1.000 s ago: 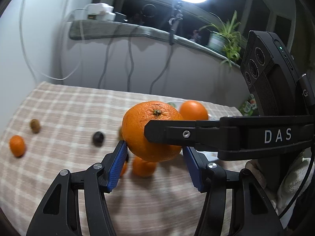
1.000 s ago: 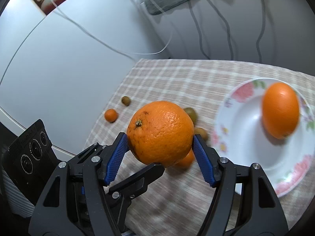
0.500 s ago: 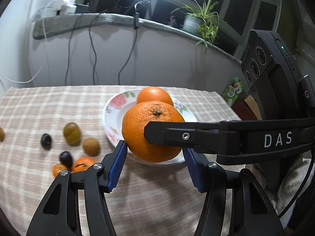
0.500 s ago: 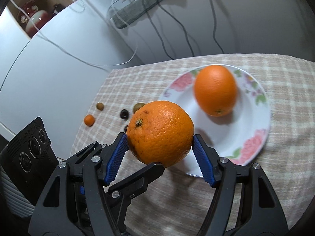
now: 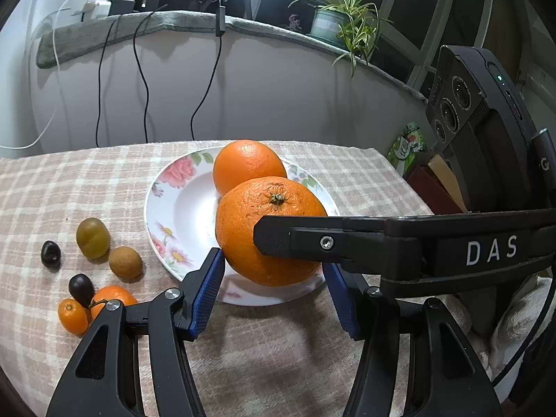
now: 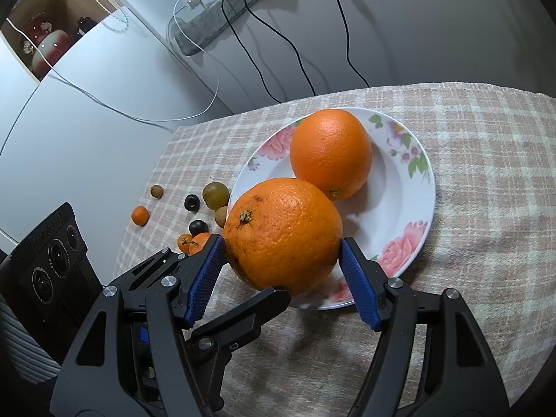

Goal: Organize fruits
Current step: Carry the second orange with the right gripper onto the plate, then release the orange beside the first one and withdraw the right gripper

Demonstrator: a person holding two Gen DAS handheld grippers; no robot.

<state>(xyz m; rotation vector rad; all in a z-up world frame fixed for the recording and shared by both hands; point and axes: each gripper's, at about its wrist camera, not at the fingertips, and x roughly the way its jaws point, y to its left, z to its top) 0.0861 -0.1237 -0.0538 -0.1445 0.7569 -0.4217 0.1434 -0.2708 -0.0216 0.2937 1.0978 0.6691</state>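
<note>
A large rough orange is held from two sides. My left gripper and my right gripper each have blue pads against it. It hangs over the near rim of a white floral plate. A second, smoother orange lies in the plate. The right gripper's finger crosses in front of the held orange in the left wrist view.
Small fruits lie on the checked cloth left of the plate: a green plum, a brown one, two dark grapes, small tangerines, a kumquat. Farther left are a tangerine and a brown fruit. A wall with cables stands behind.
Both grippers have carried the large orange to the right, from over the small fruits to over the near rim of the plate. The grip on it is unchanged.
</note>
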